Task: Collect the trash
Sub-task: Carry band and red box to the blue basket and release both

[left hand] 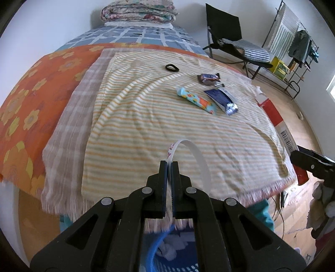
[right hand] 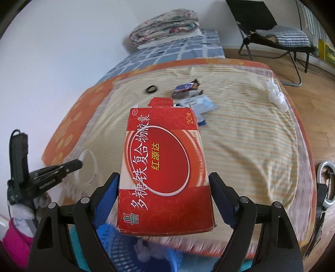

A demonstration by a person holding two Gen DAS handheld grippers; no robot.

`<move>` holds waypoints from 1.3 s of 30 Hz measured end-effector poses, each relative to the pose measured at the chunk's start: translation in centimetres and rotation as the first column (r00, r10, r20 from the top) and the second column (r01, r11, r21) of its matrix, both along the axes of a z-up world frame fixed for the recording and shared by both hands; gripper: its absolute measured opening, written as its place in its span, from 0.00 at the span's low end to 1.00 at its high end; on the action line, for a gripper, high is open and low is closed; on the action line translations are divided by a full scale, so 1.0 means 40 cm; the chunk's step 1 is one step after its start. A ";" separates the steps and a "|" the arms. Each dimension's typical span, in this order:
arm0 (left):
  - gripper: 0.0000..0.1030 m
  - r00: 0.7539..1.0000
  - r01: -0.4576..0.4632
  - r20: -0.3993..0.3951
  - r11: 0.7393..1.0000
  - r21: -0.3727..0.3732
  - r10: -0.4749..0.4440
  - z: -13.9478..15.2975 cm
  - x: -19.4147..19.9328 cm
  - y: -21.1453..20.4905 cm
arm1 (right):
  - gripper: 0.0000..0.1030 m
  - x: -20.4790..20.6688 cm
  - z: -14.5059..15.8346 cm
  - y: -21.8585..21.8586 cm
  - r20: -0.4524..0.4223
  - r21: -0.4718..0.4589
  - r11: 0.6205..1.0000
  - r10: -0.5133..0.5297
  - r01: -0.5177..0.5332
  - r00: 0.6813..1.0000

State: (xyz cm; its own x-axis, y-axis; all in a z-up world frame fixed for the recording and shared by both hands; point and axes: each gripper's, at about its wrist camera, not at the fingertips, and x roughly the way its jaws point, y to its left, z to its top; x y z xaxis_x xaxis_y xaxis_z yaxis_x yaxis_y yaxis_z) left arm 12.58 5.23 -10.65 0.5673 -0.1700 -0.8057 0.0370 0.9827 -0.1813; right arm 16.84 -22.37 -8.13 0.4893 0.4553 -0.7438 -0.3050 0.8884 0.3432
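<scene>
My left gripper (left hand: 169, 165) is shut on a white paper strip (left hand: 188, 150) that curls up in a loop, over the near edge of the striped towel (left hand: 136, 125) on the bed. My right gripper (right hand: 164, 177) is shut on a red medicine box (right hand: 165, 167), its pads pressing on both long sides. Below both grippers a blue mesh basket (right hand: 117, 240) shows, with white crumpled paper in it. On the towel farther off lie a black hair tie (left hand: 172, 68), a brown candy wrapper (left hand: 209, 79), a colourful tube (left hand: 196, 100) and a dark blue tube (left hand: 222, 99). A white crumpled wad (right hand: 276, 94) lies near the towel's right edge.
A folded quilt (left hand: 138, 12) sits at the head of the bed. A black folding chair (left hand: 228, 39) and a clothes rack (left hand: 293, 48) stand on the wooden floor to the right. A ring light (right hand: 326, 184) stands close to the bed's right corner.
</scene>
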 end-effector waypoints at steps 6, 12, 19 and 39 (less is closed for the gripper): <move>0.01 1.000 0.031 0.006 0.999 0.018 -0.031 0.005 -0.116 -0.038 | 0.81 -0.124 0.018 0.037 0.031 -0.005 0.999 0.045 -0.045 0.999; 0.01 0.998 0.061 0.002 0.998 0.027 -0.061 -0.007 -0.216 -0.076 | 0.81 -0.240 0.009 0.069 0.031 -0.005 0.996 0.089 -0.088 0.996; 0.01 0.996 0.084 -0.023 0.996 0.032 -0.084 -0.043 -0.300 -0.115 | 0.81 -0.321 -0.017 0.088 0.014 -0.012 0.994 0.111 -0.111 0.994; 0.01 0.987 0.098 -0.132 0.995 0.037 -0.092 -0.156 -0.392 -0.137 | 0.82 -0.415 -0.142 0.117 -0.088 -0.033 0.992 0.120 -0.124 0.989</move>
State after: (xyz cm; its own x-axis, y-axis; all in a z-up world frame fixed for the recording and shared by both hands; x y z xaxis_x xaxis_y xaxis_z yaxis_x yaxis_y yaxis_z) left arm -3.09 -0.24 -16.89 0.4406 -0.1816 -0.8791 0.1095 0.9829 -0.1481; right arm 0.23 -17.71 -13.82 0.3652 0.4783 -0.7987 -0.3827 0.8592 0.3396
